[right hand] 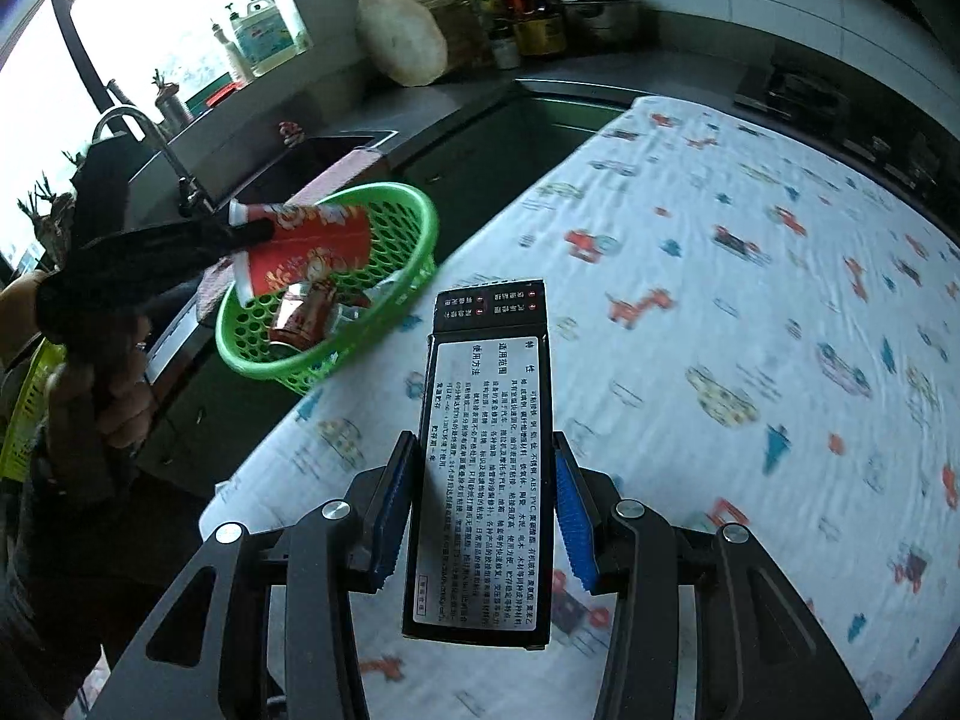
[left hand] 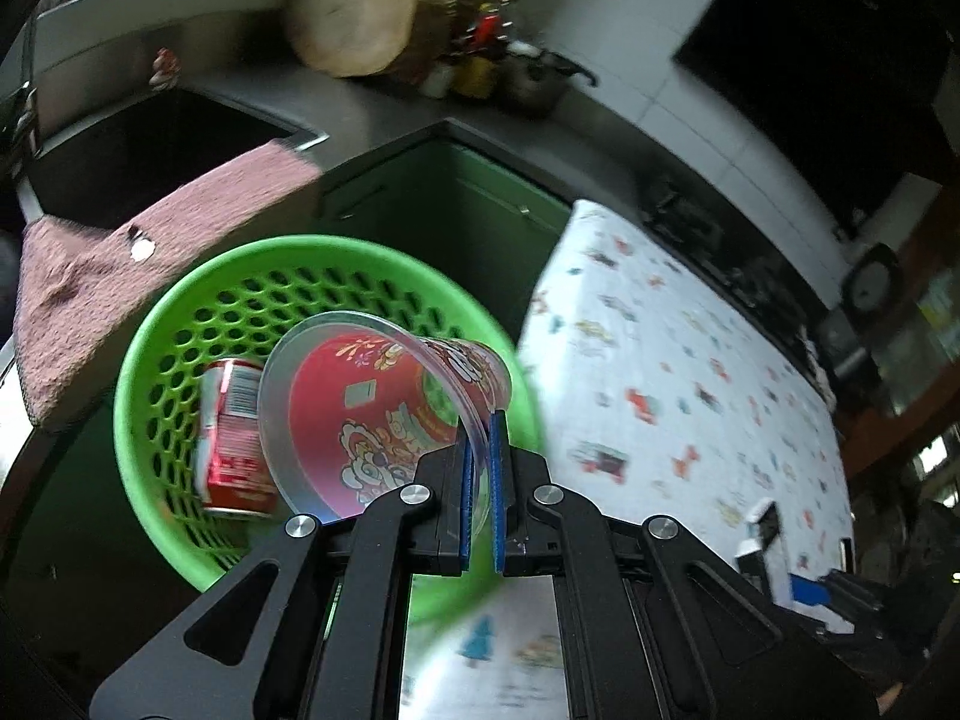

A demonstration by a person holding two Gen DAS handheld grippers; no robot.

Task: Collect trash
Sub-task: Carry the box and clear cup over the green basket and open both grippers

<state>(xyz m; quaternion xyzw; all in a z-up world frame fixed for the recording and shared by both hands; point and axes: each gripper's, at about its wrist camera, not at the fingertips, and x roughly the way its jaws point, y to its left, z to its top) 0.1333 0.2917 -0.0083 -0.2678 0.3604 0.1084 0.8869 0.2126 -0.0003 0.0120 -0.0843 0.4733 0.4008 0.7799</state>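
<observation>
Nearest our lens on the right, the right gripper (right hand: 480, 510) has a flat black box (right hand: 483, 462) between its blue pads (right hand: 387, 516), printed label facing up; the pads press against both long edges, so we judge it clamped. The box looks like thin card, light and fairly stiff along its length but easy to crush across the faces, so the edge hold suits it. It hangs above the patterned cloth (right hand: 750, 312) of the table, well short of the green basket (right hand: 414, 216).

Our left gripper (left hand: 479, 492) pinches the rim of a red printed plastic cup (left hand: 372, 414), one pad inside the wall and one outside, nearly closed on it. The cup tilts on its side over the basket's mouth. We take it for thin, springy and slick, so a rim pinch can buckle it or let it slip; a light squeeze low on the rim seems best.

Inside the basket a red can (left hand: 231, 438) lies against the perforated wall, just beside the cup
</observation>
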